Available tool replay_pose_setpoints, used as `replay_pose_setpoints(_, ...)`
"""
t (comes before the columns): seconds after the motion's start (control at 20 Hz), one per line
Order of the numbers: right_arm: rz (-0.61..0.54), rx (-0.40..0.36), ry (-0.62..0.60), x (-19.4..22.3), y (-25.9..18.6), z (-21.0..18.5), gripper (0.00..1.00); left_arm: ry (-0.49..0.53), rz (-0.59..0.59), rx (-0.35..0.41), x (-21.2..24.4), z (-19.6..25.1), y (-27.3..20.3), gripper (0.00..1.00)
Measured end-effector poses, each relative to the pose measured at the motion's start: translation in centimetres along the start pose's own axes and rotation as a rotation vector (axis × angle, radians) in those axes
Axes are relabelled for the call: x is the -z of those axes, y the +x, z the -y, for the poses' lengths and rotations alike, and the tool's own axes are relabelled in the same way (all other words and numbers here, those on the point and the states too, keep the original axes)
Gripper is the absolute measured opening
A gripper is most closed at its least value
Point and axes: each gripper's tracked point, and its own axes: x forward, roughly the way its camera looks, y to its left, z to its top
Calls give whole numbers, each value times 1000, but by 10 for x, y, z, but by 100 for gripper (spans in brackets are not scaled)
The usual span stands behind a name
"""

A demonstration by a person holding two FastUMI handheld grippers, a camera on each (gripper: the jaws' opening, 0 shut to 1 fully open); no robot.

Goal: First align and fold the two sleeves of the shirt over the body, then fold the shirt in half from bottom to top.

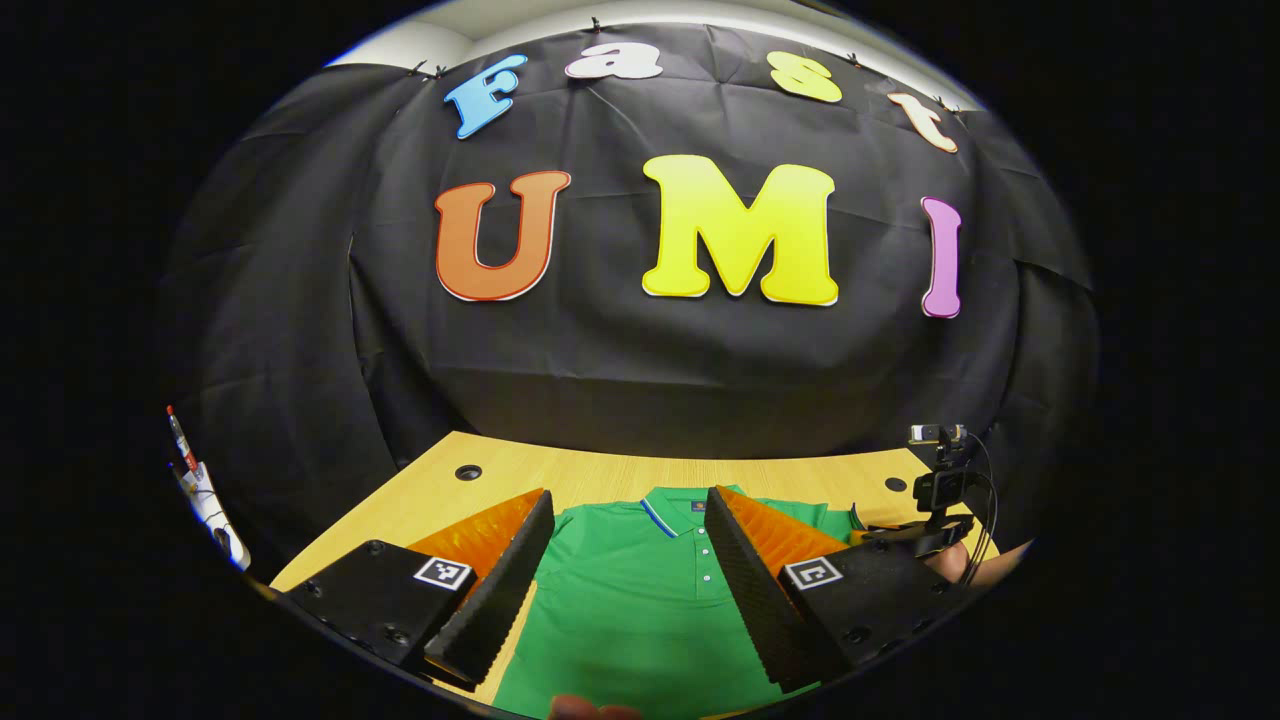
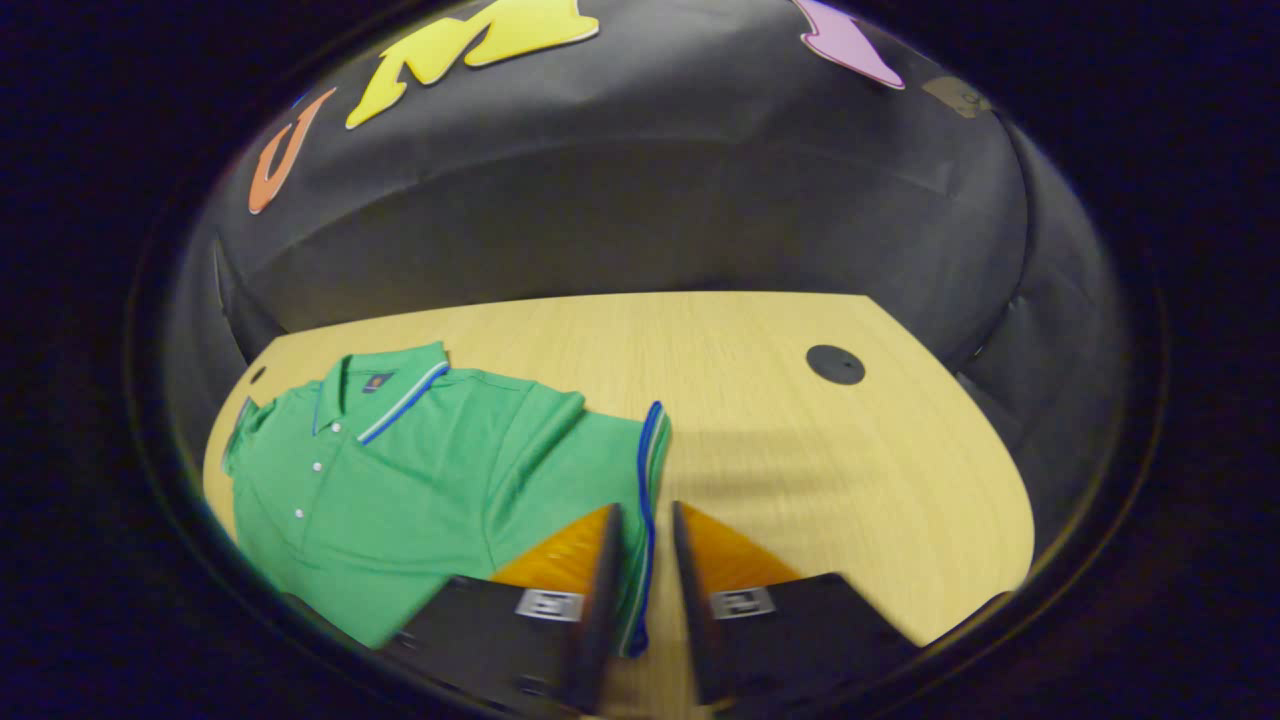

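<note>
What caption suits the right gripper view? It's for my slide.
Right gripper closing around the green polo shirt's blue-trimmed sleeve cuff.

Green shirt point(image 2: 420, 470) on wooden table point(image 2: 800, 450)

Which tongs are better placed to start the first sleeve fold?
Right. The right tongs are nearly closed around the blue-trimmed cuff of the green polo shirt. The left tongs hang wide open over the shirt's chest, gripping nothing.

left gripper point(image 1: 625, 585) fingers spread wide, right gripper point(image 2: 645, 590) fingers nearly closed with a narrow gap
</note>
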Motion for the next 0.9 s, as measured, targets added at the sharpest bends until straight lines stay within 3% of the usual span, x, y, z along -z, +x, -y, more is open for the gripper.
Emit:
replay_pose_setpoints(0.05,3,2,8,-2,1,1,14,2,-2,3,0,1,0,98)
replay_pose_setpoints(0.15,-4,-4,14,-6,0,-1,10,6,-1,5,0,1,0,98)
replay_pose_setpoints(0.2,-5,-6,14,-1,1,-1,3,7,-1,4,0,0,-1,98)
replay_pose_setpoints(0.45,56,-21,48,-28,-23,-10,3,-8,-13,-31,3,-15,-3,97)
replay_pose_setpoints(0.65,76,-47,12,-44,-38,-42,3,-39,-20,-69,6,-31,-10,98)
replay_pose_setpoints(0.9,58,-70,-40,-43,-24,-89,3,-21,-26,-113,7,-57,-23,98)
